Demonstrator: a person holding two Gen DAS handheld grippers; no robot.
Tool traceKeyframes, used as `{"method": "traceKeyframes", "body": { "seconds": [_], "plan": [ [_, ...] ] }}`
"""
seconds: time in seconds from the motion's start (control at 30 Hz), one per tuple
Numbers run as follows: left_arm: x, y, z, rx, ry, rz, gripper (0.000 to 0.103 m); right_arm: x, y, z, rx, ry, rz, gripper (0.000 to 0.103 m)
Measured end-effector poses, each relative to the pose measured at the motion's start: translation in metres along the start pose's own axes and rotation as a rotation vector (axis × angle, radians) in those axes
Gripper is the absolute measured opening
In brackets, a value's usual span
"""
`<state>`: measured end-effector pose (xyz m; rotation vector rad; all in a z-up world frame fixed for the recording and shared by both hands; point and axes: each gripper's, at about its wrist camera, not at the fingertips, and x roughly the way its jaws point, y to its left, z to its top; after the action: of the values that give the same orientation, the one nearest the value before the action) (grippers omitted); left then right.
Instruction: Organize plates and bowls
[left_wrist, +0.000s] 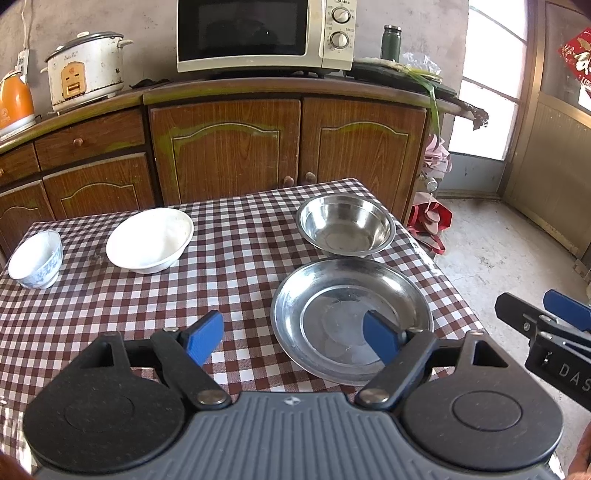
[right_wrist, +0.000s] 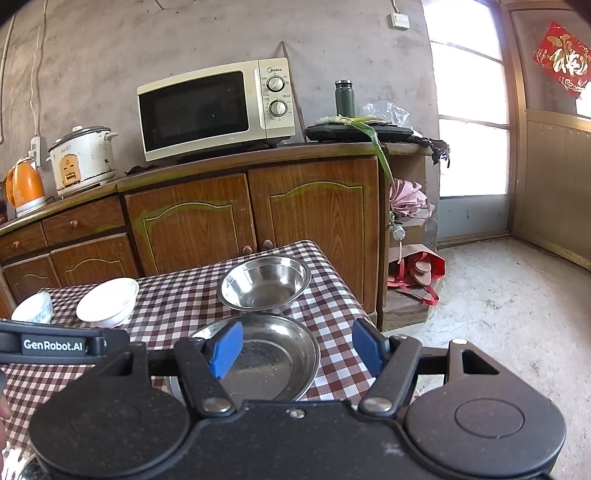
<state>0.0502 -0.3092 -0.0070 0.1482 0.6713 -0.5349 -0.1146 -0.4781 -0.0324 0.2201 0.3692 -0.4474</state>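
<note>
On the checked tablecloth (left_wrist: 229, 258) lie a wide steel plate (left_wrist: 351, 317) at the near right and a steel bowl (left_wrist: 345, 225) behind it. A white bowl (left_wrist: 149, 240) and a small blue-patterned bowl (left_wrist: 35, 258) stand to the left. My left gripper (left_wrist: 293, 338) hovers open above the cloth, its right pad over the plate's near side. In the right wrist view my right gripper (right_wrist: 297, 349) is open above the steel plate (right_wrist: 266, 358), with the steel bowl (right_wrist: 264, 282), the white bowl (right_wrist: 107, 301) and the small bowl (right_wrist: 33, 308) beyond. Nothing is held.
A wooden cabinet (left_wrist: 229, 147) stands behind the table with a microwave (left_wrist: 266, 33), a rice cooker (left_wrist: 86, 70), an orange kettle (left_wrist: 14, 99) and a green flask (left_wrist: 390, 42) on top. The table's right edge drops to a concrete floor (right_wrist: 498, 314) with a red bag (right_wrist: 421, 273).
</note>
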Motion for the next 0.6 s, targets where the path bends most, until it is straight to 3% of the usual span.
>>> {"method": "traceKeyframes", "body": {
  "seconds": [0.6],
  "plan": [
    [0.024,0.003,0.000,-0.015,0.039,0.011,0.085,0.029,-0.006,-0.006,-0.006,0.050,-0.001,0.079]
  ]
}}
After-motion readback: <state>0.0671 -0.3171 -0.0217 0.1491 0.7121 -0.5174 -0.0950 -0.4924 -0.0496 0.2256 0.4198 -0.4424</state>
